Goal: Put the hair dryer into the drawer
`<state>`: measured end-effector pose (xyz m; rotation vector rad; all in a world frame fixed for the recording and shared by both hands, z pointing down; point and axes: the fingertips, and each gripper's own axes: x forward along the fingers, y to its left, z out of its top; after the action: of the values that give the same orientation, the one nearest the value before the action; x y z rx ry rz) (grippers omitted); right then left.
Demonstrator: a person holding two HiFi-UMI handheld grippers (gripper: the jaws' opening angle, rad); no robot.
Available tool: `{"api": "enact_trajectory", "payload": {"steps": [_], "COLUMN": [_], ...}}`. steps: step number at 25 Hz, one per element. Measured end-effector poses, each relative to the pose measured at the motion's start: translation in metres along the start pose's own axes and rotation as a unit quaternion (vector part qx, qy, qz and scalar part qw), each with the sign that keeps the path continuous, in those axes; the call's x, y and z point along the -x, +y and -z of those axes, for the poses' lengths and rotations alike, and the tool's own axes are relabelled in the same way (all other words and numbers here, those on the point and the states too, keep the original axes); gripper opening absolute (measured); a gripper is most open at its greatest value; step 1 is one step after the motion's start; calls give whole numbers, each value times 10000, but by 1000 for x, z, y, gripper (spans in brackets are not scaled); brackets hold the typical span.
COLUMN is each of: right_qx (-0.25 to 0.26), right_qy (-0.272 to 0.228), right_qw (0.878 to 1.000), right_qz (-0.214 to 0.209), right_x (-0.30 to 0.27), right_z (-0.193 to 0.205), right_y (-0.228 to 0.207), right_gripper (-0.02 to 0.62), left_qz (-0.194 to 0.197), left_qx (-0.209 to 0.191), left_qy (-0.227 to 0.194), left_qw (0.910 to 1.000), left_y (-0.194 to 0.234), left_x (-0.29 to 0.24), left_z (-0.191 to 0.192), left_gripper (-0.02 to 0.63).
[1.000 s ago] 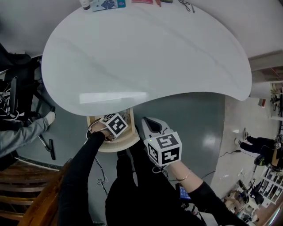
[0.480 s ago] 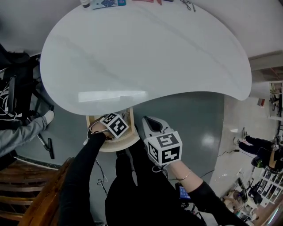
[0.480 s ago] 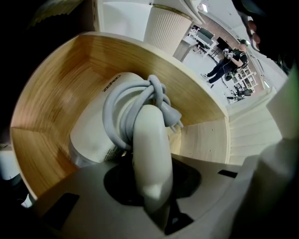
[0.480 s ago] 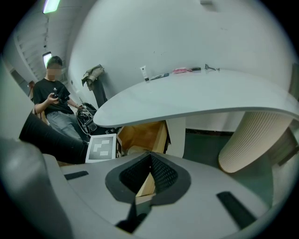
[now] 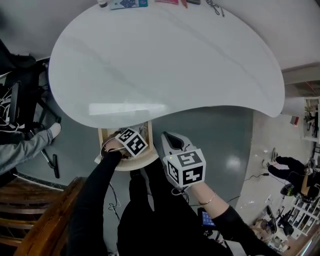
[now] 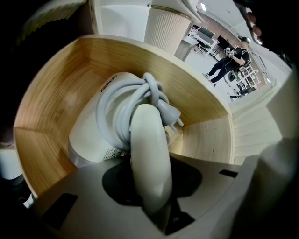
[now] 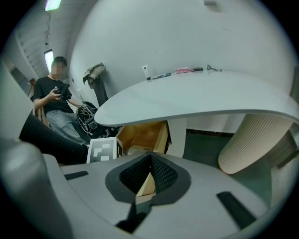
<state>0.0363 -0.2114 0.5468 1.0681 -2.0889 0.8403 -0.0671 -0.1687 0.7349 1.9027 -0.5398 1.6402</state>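
The white hair dryer [image 6: 110, 119] lies inside the open wooden drawer [image 6: 51, 107], its grey cord [image 6: 149, 95] coiled round it. My left gripper [image 6: 149, 186] points straight down into the drawer. The dryer's handle [image 6: 147, 149] stands between its jaws, which are opening. In the head view the left gripper [image 5: 131, 142] hangs over the drawer [image 5: 102, 136] under the table's near edge. My right gripper [image 5: 171, 141] hovers just right of the drawer, shut and empty. In the right gripper view the right gripper [image 7: 149, 161] has its pads meeting and faces the drawer [image 7: 145, 133].
The big white table [image 5: 165, 60] overhangs the drawer, on a ribbed pedestal [image 7: 250, 140]. Small items [image 5: 125, 4] lie along its far edge. A seated person [image 7: 53, 98] is at the left, a wooden chair [image 5: 30, 220] at the lower left.
The left gripper's marker cube has tilted slightly over the drawer. The right gripper has stayed where it was.
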Motion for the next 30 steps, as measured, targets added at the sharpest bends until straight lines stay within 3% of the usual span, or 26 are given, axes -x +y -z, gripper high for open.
{"api": "enact_trajectory", "payload": {"steps": [7,14,24,30], "right_qx": [7,-2,34,42], "right_qy": [-8,-52,-207,-241], "right_qw": [10000,10000,9997,9996], "right_qz": [34,61,84,138], "right_x": [1,5,12,19], "right_z": [0,-2,-12,-9], "right_y": [2,2,8,10], "right_gripper": [2,2,2,2], "left_qz": [101,-499,-678,-801], "left_qx": [278,268,642,604], "left_qy": [70,5,-555,-488], "left_qw": [9995,9984,9941,9938], "left_y": [-3,12,21,19], "left_x": [-1,13,42,45], "left_z": [0,-1,-7,-3], "left_gripper": [179,181,184,198]}}
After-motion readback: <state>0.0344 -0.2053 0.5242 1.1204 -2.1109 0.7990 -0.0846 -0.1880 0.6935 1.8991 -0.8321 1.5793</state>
